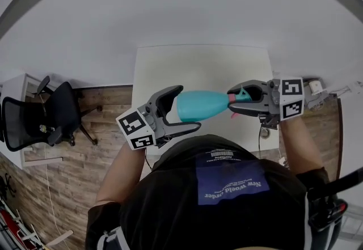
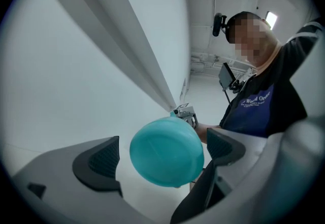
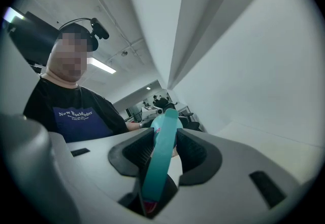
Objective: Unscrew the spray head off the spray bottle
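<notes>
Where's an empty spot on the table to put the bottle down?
The white table is bare across its far half, beyond the spray bottle. The near edge is crowded: left gripper, right gripper and bottle hover there.

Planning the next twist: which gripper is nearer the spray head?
Right. The right gripper is clamped on the spray head. The left gripper stands open around the bottle base, pads off it, at the far end.
</notes>
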